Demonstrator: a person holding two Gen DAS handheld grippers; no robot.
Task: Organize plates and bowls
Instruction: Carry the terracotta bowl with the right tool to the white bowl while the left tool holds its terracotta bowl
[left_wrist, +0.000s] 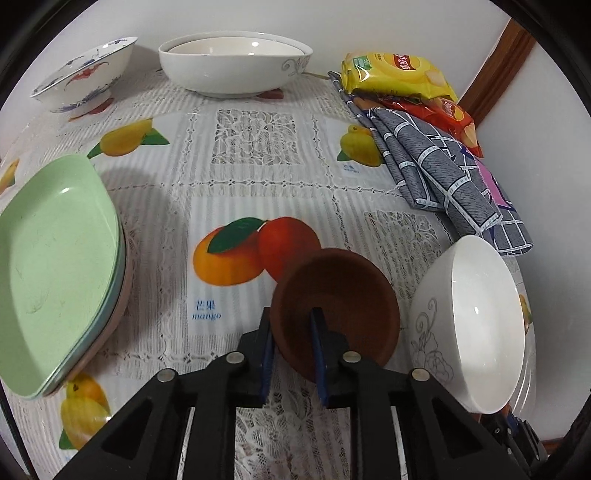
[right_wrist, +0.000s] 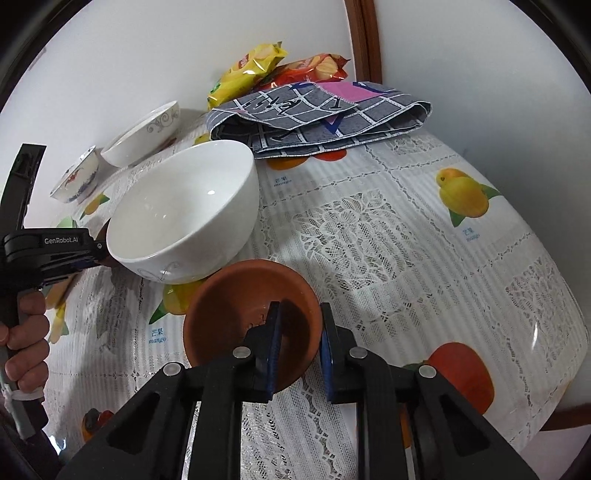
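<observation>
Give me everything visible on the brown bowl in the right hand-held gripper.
The brown bowl is small, round and reddish-brown, with a matte, clay-like look and a plain rim. It is empty and tipped so its opening faces the camera. The right hand-held gripper pinches its near wall, one finger inside and one outside. It is low over the lace fruit-print tablecloth; whether it rests there is unclear. The white bowl sits just behind its rim; contact cannot be told.

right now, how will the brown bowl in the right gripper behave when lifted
The brown bowl looks like matte clay, so probably grippy yet brittle. The right gripper pinches only one side of its rim, so it may tilt when lifted.
</observation>
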